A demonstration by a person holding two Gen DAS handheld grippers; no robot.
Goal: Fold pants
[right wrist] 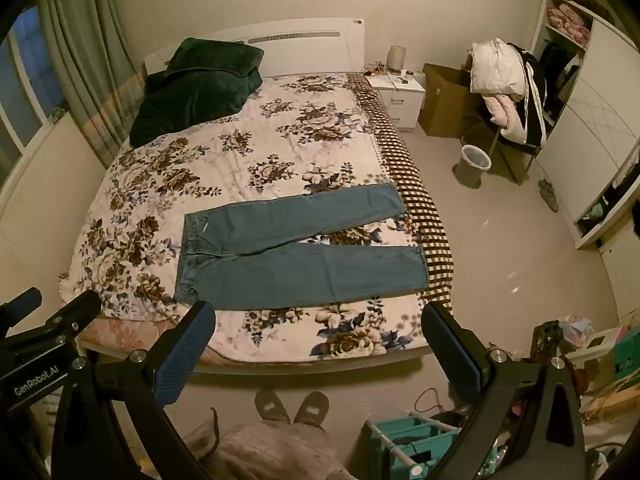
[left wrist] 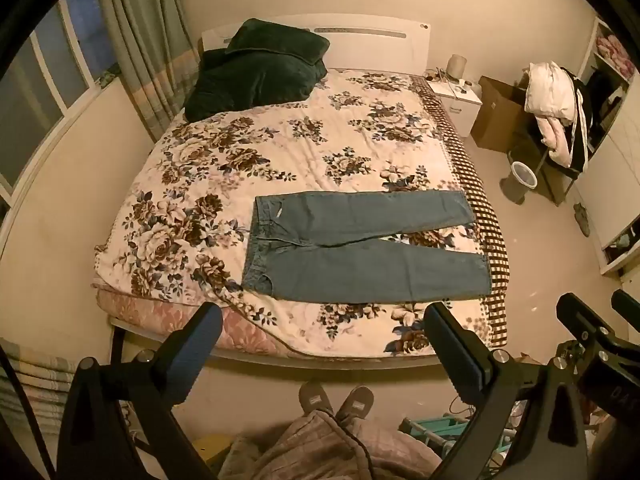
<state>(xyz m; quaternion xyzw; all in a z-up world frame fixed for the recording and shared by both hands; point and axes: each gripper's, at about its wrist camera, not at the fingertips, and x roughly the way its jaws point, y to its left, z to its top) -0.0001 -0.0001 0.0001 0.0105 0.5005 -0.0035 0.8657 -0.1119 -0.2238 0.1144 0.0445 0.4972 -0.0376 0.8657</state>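
Observation:
A pair of blue jeans [left wrist: 360,248] lies flat on the floral bedspread [left wrist: 280,148], waistband to the left, both legs spread toward the right edge of the bed. It also shows in the right wrist view [right wrist: 296,252]. My left gripper [left wrist: 322,316] is open and empty, held high above the foot of the bed, apart from the jeans. My right gripper [right wrist: 318,314] is open and empty at about the same height, to the right of the left one. The right gripper's fingers [left wrist: 580,320] show in the left wrist view at the right edge.
A dark green blanket and pillow [left wrist: 256,68] lie at the head of the bed. A white nightstand [right wrist: 396,92], a cardboard box [right wrist: 444,100], a clothes-laden chair [right wrist: 508,92] and a bin [right wrist: 474,164] stand at the right. A teal crate [right wrist: 412,444] sits by my feet.

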